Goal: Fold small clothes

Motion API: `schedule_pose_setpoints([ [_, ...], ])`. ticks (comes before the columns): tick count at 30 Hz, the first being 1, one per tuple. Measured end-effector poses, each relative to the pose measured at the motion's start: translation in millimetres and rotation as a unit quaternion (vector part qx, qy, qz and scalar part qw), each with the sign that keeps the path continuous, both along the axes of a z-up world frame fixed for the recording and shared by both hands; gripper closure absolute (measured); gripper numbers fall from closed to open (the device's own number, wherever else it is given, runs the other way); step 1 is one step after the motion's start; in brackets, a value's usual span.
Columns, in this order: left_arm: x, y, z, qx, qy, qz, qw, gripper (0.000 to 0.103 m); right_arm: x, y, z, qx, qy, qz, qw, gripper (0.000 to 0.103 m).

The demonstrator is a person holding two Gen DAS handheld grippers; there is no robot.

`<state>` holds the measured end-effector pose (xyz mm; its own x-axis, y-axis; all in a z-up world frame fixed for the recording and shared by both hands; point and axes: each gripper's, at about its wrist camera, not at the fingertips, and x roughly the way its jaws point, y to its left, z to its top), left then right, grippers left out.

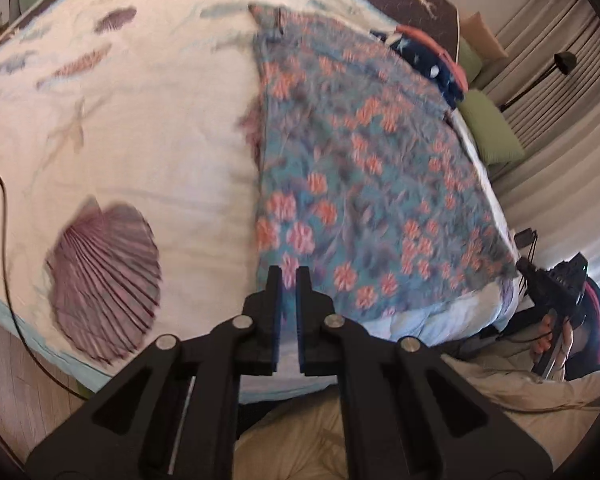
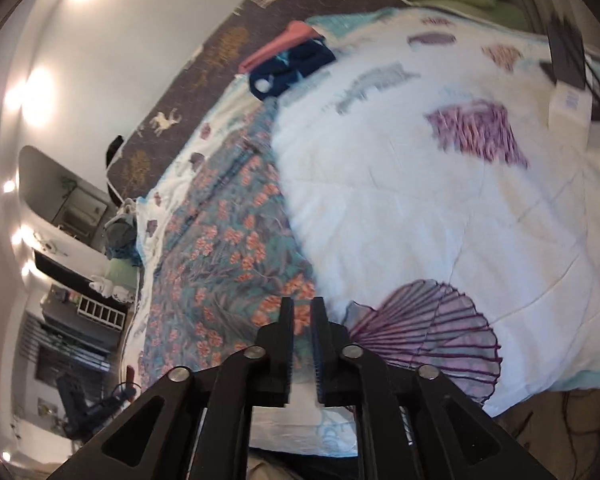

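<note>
A teal garment with orange flowers (image 1: 364,168) lies spread flat on the white seashell bedspread (image 1: 140,128). It also shows in the right wrist view (image 2: 228,256). My left gripper (image 1: 288,276) hovers above the garment's near left corner, jaws a narrow gap apart with nothing between them. My right gripper (image 2: 302,308) hovers over the garment's near edge, jaws likewise narrowly apart and empty. The right gripper also shows in the left wrist view (image 1: 556,292), held beyond the bed's right side.
A navy and coral pile of folded clothes (image 1: 432,56) sits at the far side of the bed, also in the right wrist view (image 2: 288,60). Green pillows (image 1: 492,128) lie by the curtains. A white box (image 2: 570,108) and a cable (image 1: 4,216) sit near the bed's edges.
</note>
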<state>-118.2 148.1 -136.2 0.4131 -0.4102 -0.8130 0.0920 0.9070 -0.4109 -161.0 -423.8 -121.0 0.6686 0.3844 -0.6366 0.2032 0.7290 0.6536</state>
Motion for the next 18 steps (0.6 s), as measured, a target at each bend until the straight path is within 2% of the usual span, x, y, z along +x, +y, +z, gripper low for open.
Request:
schedule_pose_setpoints([
  [2, -2, -4, -7, -0.003, 0.007, -0.008, 0.9999, 0.055, 2, 0, 1, -0.020, -0.002, -0.006, 1.000, 0.079],
  [3, -3, -7, -7, -0.005, 0.003, -0.010, 0.9999, 0.051, 1, -1, 2, -0.028, -0.004, -0.007, 1.000, 0.066],
  [4, -3, -9, -8, -0.002, 0.000, -0.012, 0.9999, 0.049, 1, -1, 4, -0.039, -0.006, -0.008, 0.999, 0.048],
  [6, -2, -12, -8, 0.009, 0.000, -0.013, 0.9999, 0.049, 0, -2, 4, -0.051, -0.013, -0.009, 0.999, 0.029],
  [8, 1, -11, -10, 0.007, 0.005, -0.010, 0.9999, 0.047, 1, -2, 1, -0.044, -0.015, -0.006, 0.999, 0.025],
  [11, 2, -6, -9, -0.015, 0.008, -0.006, 0.9998, 0.043, 4, 2, -12, -0.016, 0.009, 0.015, 1.000, 0.025],
  [14, 3, -9, -11, -0.014, 0.005, -0.005, 0.9999, 0.042, 4, 8, -22, -0.007, 0.014, 0.022, 1.000, 0.025],
  [15, 3, -10, -11, -0.012, 0.001, -0.006, 0.9999, 0.044, 5, 11, -23, -0.002, 0.007, 0.028, 1.000, 0.024],
  [16, 4, -13, -10, -0.008, -0.004, -0.011, 0.9999, 0.063, 6, 14, -24, 0.002, 0.002, 0.034, 0.999, 0.025],
  [17, 6, -14, -11, -0.023, 0.000, -0.020, 0.9995, 0.100, 10, 18, -24, 0.008, -0.002, 0.045, 0.999, 0.030],
  [18, 9, -13, -13, -0.058, 0.014, -0.022, 0.9980, 0.100, 14, 23, -24, 0.014, -0.004, 0.054, 0.998, 0.064],
])
